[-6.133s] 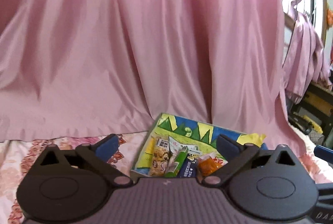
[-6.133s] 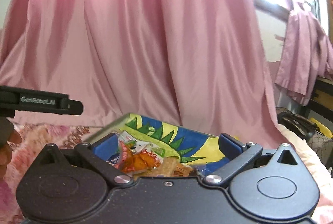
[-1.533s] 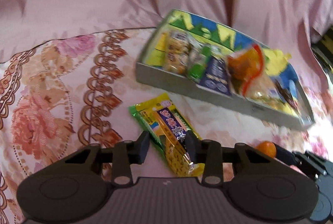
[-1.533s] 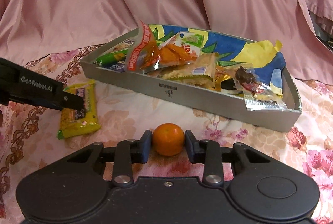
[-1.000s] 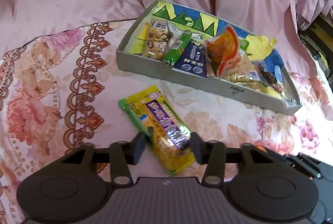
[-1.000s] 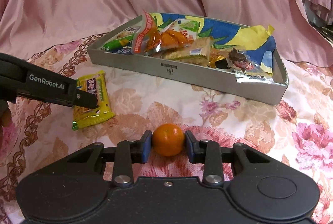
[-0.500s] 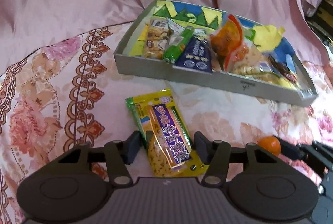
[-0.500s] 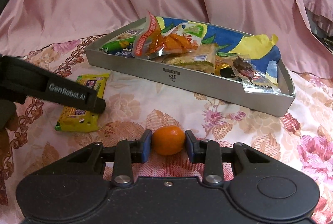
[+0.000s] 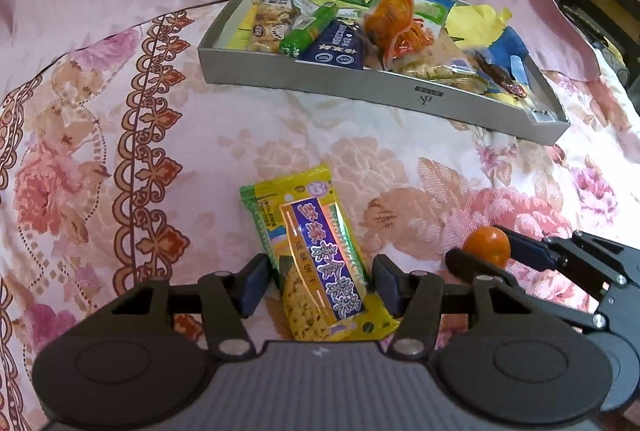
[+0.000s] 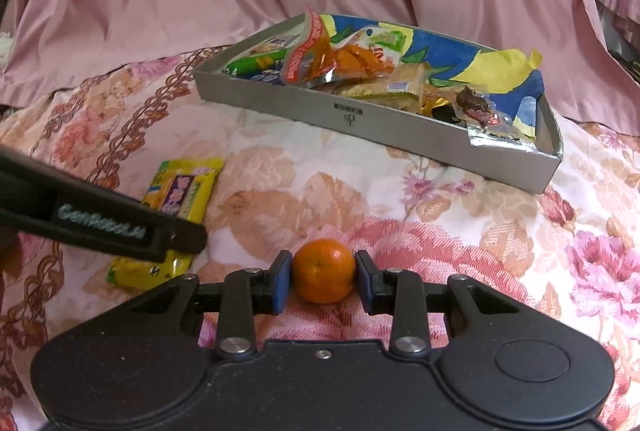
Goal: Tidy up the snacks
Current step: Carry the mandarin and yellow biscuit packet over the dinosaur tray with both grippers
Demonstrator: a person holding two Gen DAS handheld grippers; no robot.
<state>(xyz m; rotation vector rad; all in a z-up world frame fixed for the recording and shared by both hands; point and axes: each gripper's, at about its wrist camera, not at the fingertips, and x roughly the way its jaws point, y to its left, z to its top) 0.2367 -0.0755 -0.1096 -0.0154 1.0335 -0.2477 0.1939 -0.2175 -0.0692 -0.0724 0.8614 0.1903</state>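
Since the earlier frame, left gripper (image 9: pixel 316 285) has pulled back; its jaws are opening around the glossy yellow packet (image 9: pixel 320 263), apparently untouched, lying flat on floral cloth (image 9: pixel 360 159). Right gripper (image 10: pixel 323 281) pinches the round orange (image 10: pixel 323 270), near the grey tray (image 10: pixel 400 129).

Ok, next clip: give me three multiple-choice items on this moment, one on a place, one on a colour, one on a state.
1. Where does the yellow snack packet lie?
A. in the grey tray
B. on the floral cloth, in front of the tray
C. on the pink curtain

2. What colour is the round fruit?
A. green
B. orange
C. purple

3. How is the fruit held?
A. clamped between the right tool's pads
B. lying loose in the tray
C. resting on the packet

B: it lies on the floral cloth, outside the grey tray.
B: plainly orange.
A: the right tool has a pad on each side of it.
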